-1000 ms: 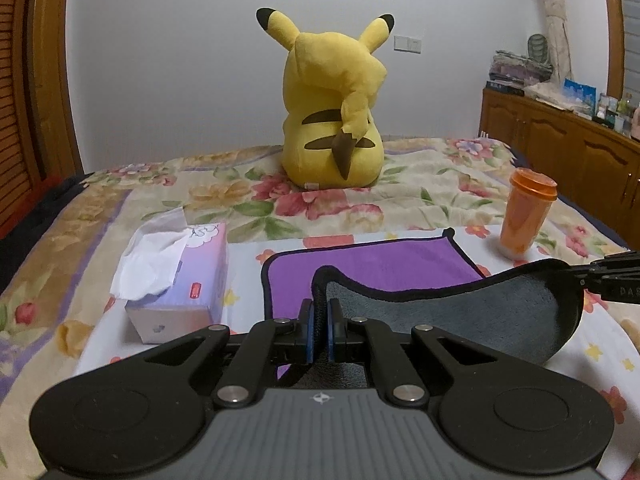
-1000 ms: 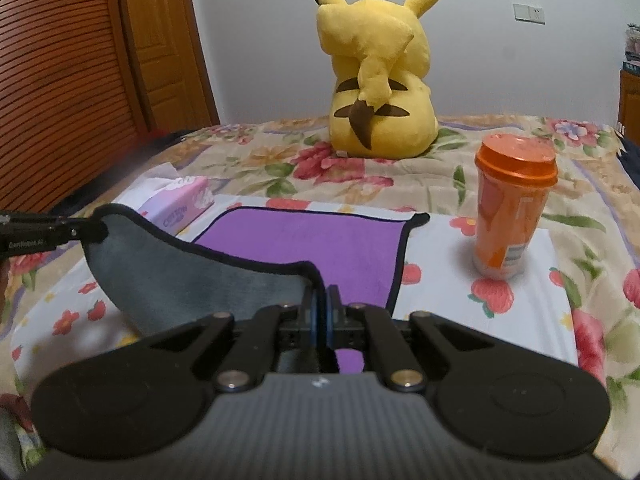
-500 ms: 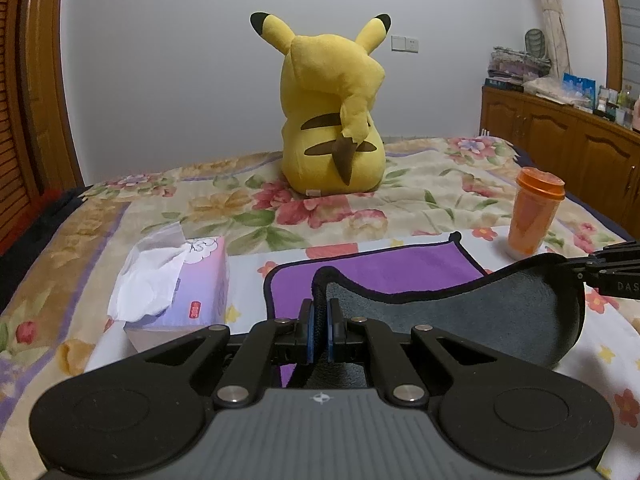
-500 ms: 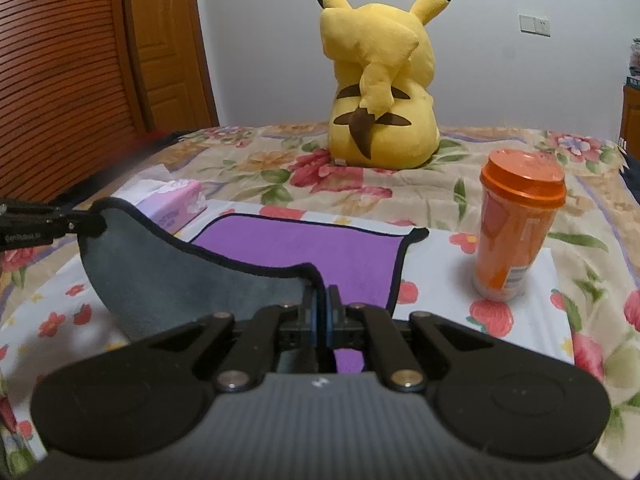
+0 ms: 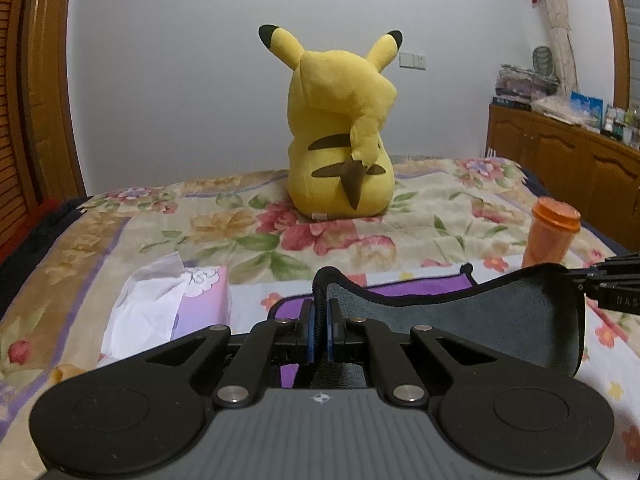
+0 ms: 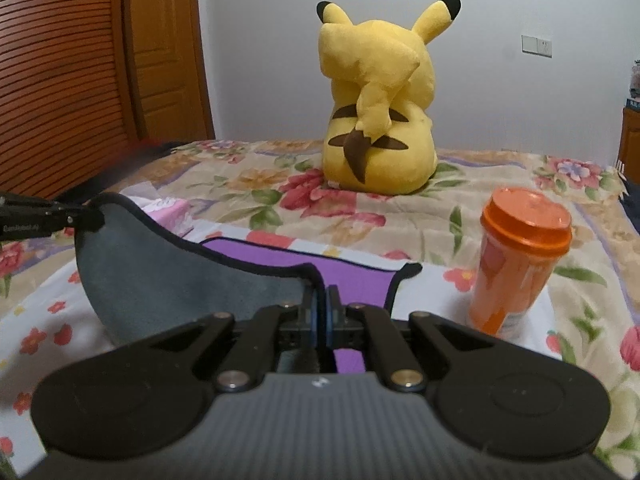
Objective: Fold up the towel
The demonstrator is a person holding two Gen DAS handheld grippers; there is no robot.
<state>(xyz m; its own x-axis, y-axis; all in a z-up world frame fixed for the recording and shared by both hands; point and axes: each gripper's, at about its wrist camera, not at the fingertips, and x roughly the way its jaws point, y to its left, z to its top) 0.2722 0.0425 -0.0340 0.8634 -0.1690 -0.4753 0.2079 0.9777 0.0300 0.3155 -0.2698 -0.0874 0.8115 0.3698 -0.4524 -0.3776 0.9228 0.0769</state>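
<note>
The left hand-held gripper [image 5: 319, 330] was pinching one near corner of the towel [image 5: 480, 316], its blue-padded jaws pressed together on the black-trimmed hem. The right hand-held gripper [image 6: 322, 314] pinched the other near corner in the same way. Between them the near edge of the towel hung lifted above the bed [image 5: 248, 232], grey underside showing, while its purple far part lay flat on the floral bedspread.

In the left wrist view the right hand-held gripper's fingers [image 5: 608, 280] entered from the right; pale lettering on them read roughly "DAS", cut off at the frame edge. In the right wrist view the left hand-held gripper's fingers [image 6: 40, 216] bore a small white word, too blurred to read.

A pink tissue box [image 5: 200, 304] with a white tissue sticking up sat left of the towel; its printing was illegible. An orange lidded cup [image 6: 516, 272] stood to the right, its label unreadable. A yellow Pikachu plush [image 5: 340, 128] sat beyond, back turned.
</note>
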